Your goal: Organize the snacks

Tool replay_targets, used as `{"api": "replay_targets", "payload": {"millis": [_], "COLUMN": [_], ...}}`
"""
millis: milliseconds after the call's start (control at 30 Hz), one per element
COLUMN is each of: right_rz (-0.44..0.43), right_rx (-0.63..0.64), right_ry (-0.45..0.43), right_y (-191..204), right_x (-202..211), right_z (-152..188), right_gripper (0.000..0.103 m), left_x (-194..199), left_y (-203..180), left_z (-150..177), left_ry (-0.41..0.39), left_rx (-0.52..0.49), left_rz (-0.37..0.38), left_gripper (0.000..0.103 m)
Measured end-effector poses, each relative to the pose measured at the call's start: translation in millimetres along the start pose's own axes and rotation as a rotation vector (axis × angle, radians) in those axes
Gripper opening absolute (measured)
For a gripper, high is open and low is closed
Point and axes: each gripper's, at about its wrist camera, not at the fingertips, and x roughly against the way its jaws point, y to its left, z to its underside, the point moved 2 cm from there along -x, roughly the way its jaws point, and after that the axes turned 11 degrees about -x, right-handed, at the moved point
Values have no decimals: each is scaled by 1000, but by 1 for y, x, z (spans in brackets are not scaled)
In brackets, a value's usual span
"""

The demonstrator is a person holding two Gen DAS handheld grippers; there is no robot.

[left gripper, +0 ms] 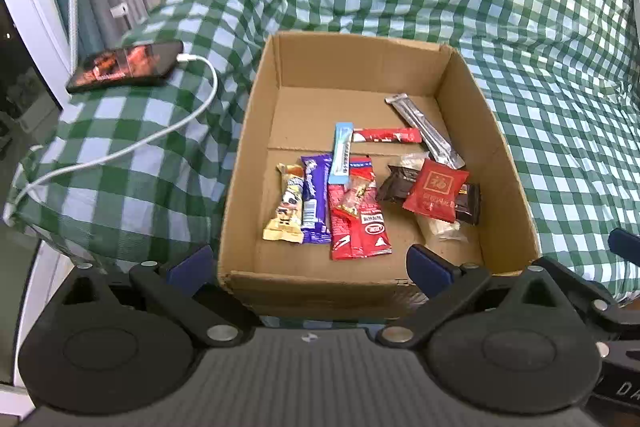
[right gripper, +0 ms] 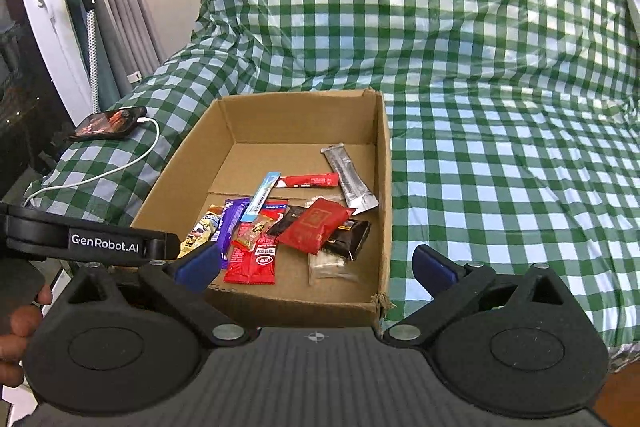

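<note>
Snacks gathered in cardboard box [right gripper: 382, 163]; none seen loose on the checked cover [right gripper: 500, 147], so the task is judged nearly finished.
Left gripper [left gripper: 308, 263] and right gripper [right gripper: 316, 263] are spread wide, nothing gripped; snack pile [left gripper: 360, 195] is seen ahead of, below both jaw gaps, untouched.

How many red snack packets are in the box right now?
3: a long one mid-box, a large one near the front, a square one atop dark packets, right. Others may lie hidden underneath.
</note>
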Motion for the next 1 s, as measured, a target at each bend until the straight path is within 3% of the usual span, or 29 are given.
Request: {"api": "replay_targets", "payload": {"millis": [100,333,1000], "right_rz": [3,5,19], "right_rx": [6,20,38], "right_ry": [-15,-53,-66], "right_y": [1,3,4], "right_x": [7,25,35], "right_z": [3,9,22], "right_gripper": [102,102,102], "left_x": [9,23,28], "left_y": [2,-4,-3], "left_z": [4,15,27], "left_ry": [-24,-58,-46], "left_rx": [3,-28,-39], "left_rz": [18,-23,-85], "left_gripper": [103,103,103]}}
